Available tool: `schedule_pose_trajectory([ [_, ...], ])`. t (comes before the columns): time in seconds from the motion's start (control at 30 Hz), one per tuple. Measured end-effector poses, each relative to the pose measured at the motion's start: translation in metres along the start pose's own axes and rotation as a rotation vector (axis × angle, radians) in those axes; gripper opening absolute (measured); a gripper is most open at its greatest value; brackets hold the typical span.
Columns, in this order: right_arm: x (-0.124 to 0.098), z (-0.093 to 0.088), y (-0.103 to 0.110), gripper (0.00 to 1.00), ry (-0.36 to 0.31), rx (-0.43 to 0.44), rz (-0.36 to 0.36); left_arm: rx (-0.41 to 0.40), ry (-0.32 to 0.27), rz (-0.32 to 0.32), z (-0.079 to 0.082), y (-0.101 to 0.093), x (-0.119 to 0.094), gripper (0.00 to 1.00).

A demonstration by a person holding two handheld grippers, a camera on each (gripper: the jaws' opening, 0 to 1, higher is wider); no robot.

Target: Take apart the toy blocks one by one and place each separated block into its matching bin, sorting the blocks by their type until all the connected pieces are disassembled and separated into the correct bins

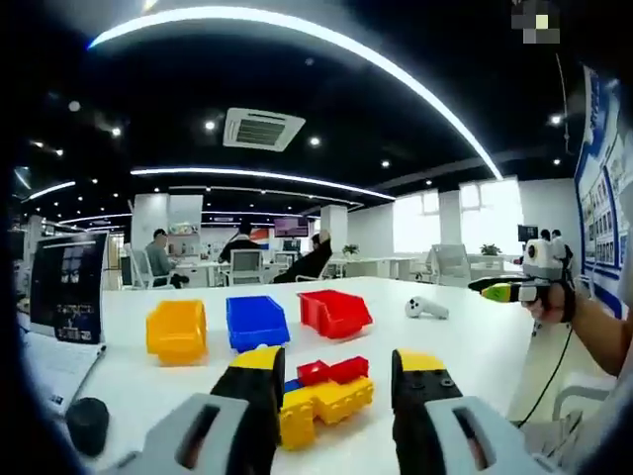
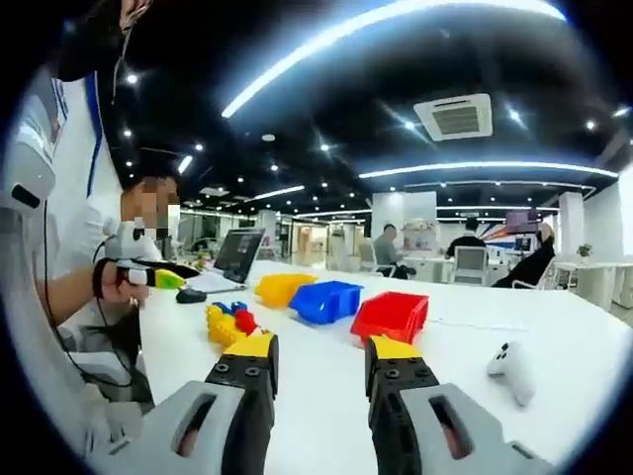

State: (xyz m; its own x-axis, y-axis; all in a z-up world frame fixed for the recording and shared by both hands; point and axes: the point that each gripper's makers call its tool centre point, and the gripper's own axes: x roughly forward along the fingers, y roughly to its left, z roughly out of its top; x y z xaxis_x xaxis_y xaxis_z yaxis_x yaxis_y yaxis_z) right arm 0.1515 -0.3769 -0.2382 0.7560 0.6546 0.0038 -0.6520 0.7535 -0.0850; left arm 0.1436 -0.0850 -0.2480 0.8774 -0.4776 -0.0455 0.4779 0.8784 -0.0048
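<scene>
- In the left gripper view, a laptop (image 1: 65, 287) stands at the far left edge of the white table (image 1: 475, 346), with a small dark round object (image 1: 87, 424) on the table near it.
- Next along, three bins sit in a row on the table: the yellow bin (image 1: 177, 331), the blue bin (image 1: 256, 322) and the red bin (image 1: 334, 312), close beside one another.
- In front of the bins lies the block assembly (image 1: 324, 396): yellow blocks below, red blocks on top and a bit of blue at its left side, all joined together and resting on the table.
- The left gripper (image 1: 329, 381) hangs low over the table with its jaws spread apart and grasping nothing; the block assembly lies between and just beyond the yellow-capped tips.
- Further right, a white controller (image 1: 425, 308) lies on the table, well apart from the bins.
- At the right edge, a person's hand holds the right gripper (image 1: 492, 289) above the table edge.
- In the right gripper view, the right gripper (image 2: 318, 348) has its jaws released and empty over bare table; the block assembly (image 2: 228, 326) lies ahead to the left, in front of the yellow bin (image 2: 282, 288), the blue bin (image 2: 325, 300) and the red bin (image 2: 392, 316), and the white controller (image 2: 512, 370) lies at the right.
</scene>
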Motion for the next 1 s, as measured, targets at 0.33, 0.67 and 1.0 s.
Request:
schedule_pose_trajectory([
  [0.33, -0.005, -0.002, 0.0, 0.36, 0.002, 0.021, 0.0, 0.014, -0.005, -0.01, 0.004, -0.002, 0.0, 0.44],
  [0.67, 0.008, -0.002, 0.015, 0.36, 0.035, -0.028, 0.07, 0.109, 0.064, -0.059, 0.0, 0.012, 0.018, 0.41],
  [1.0, 0.05, -0.007, 0.04, 0.35, 0.073, -0.089, 0.2, 0.044, 0.104, -0.033, -0.007, 0.038, 0.045, 0.4],
])
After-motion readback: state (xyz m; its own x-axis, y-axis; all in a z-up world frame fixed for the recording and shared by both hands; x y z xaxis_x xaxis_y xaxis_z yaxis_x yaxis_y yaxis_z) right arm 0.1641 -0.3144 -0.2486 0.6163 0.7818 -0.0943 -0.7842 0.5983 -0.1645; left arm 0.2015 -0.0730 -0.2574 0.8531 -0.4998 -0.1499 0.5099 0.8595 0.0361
